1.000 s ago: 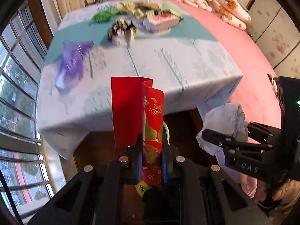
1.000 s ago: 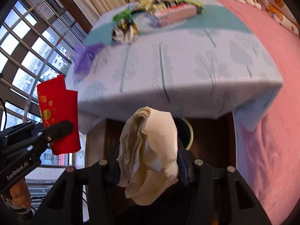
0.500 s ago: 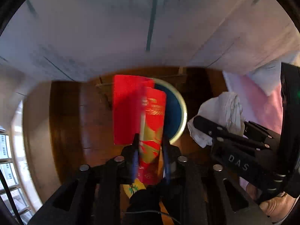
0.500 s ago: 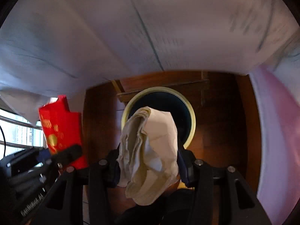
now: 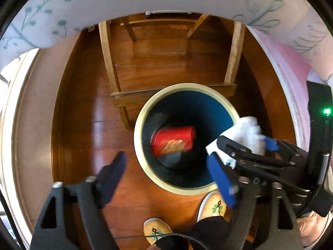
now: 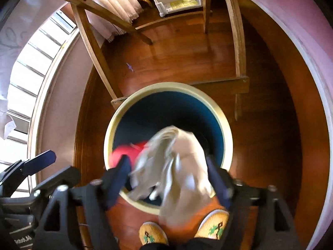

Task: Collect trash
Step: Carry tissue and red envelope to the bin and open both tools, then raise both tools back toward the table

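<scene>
Spread wide and empty, the left gripper (image 5: 169,177) hangs over a round dark-blue waste bin with a cream rim (image 5: 138,125) standing on the polished wooden floor (image 5: 83,104), in the left wrist view. A red and gold paper packet (image 5: 173,140) lies at the bottom of the bin. To the right, the right gripper (image 5: 239,143) holds a crumpled white tissue wad (image 5: 248,132) at the bin's rim.

From the right wrist view, the right gripper (image 6: 168,167) has its jaws parted; the tissue wad (image 6: 177,162), motion-blurred, sits between them above the bin (image 6: 110,129), and whether the pads grip it I cannot tell. The red packet (image 6: 124,153) shows inside, partly hidden. The left gripper (image 6: 41,166) sits at far left, and two yellow woven slippers (image 6: 153,236) stand below.
</scene>
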Action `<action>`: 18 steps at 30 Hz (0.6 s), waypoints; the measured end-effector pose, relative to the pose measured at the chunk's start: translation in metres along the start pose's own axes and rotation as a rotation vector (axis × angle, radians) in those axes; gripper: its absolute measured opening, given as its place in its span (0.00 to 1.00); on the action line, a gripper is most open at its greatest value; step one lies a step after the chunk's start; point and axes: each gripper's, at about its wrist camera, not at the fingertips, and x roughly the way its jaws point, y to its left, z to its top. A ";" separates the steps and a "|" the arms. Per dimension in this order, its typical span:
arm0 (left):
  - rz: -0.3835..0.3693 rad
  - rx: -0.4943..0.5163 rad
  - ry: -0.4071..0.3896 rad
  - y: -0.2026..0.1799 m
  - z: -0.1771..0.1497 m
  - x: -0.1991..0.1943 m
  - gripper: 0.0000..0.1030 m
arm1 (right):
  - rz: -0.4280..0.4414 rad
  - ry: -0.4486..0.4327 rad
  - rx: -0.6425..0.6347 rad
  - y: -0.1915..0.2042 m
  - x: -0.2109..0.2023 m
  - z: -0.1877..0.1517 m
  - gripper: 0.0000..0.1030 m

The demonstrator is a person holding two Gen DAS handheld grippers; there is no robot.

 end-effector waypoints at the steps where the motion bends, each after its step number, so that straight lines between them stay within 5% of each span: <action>1: 0.003 -0.007 -0.004 0.002 0.002 0.000 0.87 | -0.005 -0.007 -0.001 0.000 0.000 0.000 0.83; 3: 0.012 -0.017 -0.008 0.007 0.004 -0.001 0.98 | -0.015 -0.021 0.004 0.001 -0.004 -0.002 0.83; 9: 0.035 -0.007 -0.043 0.011 0.006 -0.040 0.98 | -0.029 -0.035 0.032 0.004 -0.031 0.013 0.84; 18: 0.037 0.013 -0.104 0.002 0.010 -0.181 0.98 | -0.024 -0.059 0.035 0.043 -0.157 0.019 0.84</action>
